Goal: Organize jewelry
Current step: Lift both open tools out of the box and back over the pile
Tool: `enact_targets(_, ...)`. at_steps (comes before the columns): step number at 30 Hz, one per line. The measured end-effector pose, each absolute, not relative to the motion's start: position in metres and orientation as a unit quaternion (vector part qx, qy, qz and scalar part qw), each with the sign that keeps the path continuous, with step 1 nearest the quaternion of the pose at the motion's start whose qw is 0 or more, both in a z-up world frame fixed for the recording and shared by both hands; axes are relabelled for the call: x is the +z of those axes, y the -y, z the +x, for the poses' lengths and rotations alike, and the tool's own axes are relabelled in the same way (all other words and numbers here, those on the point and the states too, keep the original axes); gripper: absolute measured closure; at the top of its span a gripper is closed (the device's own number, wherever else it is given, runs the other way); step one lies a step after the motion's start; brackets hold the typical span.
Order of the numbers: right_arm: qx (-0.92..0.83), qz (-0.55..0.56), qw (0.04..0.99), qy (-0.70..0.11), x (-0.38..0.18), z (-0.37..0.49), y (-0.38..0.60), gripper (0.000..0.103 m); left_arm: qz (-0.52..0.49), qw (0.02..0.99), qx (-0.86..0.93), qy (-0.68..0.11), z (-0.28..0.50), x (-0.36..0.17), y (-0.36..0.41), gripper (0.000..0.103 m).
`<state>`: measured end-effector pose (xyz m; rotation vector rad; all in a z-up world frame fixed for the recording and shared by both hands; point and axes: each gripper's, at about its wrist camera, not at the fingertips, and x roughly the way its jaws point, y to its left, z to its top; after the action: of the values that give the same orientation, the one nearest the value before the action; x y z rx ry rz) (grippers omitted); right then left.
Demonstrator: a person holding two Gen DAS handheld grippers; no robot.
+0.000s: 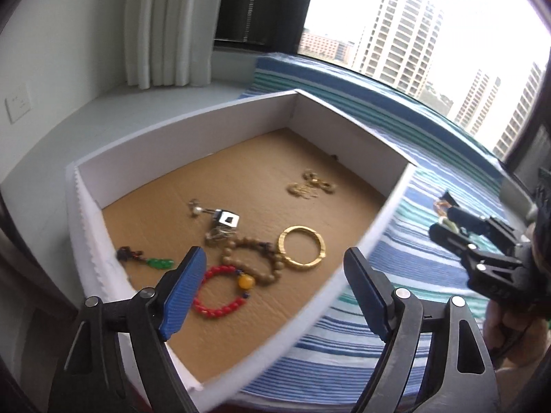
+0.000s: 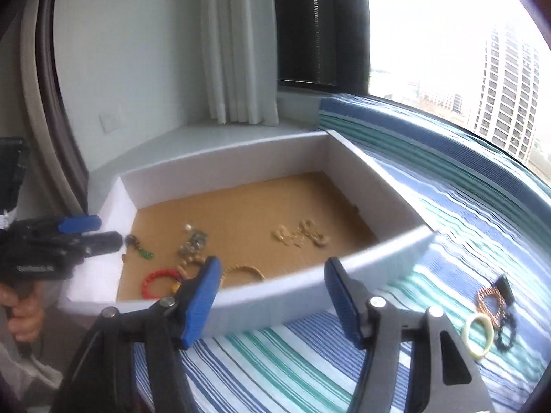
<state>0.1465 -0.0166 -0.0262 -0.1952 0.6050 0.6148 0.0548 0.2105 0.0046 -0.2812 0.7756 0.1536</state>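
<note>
A white foam box point(image 1: 193, 120) with a brown cardboard floor holds a gold bangle point(image 1: 302, 247), a red bead bracelet point(image 1: 217, 292), a wooden bead bracelet point(image 1: 248, 258), a green pendant point(image 1: 159, 263), a silver piece point(image 1: 225, 222) and gold earrings point(image 1: 311, 186). My left gripper point(image 1: 275, 292) is open and empty over the box's near corner. My right gripper point(image 2: 272, 303) is open and empty before the box's near wall point(image 2: 310, 289). On the striped cloth to the right lie a pale green ring point(image 2: 478, 334), a copper bracelet point(image 2: 490, 303) and a dark bracelet point(image 2: 506, 330).
The blue, green and white striped cloth point(image 2: 447, 206) covers a window seat. A white curtain point(image 2: 237, 51) and a grey ledge point(image 2: 206, 137) lie behind the box. A window with tower blocks is on the right. My right gripper also shows in the left wrist view point(image 1: 444, 220).
</note>
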Motion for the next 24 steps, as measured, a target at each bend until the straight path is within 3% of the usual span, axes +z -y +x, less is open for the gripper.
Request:
enact_targets(13, 0.033, -0.068, 0.941, -0.328, -0.126, 0.112, 0.232, 0.039, -0.034, 0.892, -0.089, -0.442, 0.110, -0.077, -0.020, 0.014)
enact_targets(24, -0.047, 0.003, 0.936, -0.349, -0.154, 0.105, 0.313, 0.039, -0.003, 0.878, -0.091, -0.470, 0.116, -0.099, 0.018, 0.014)
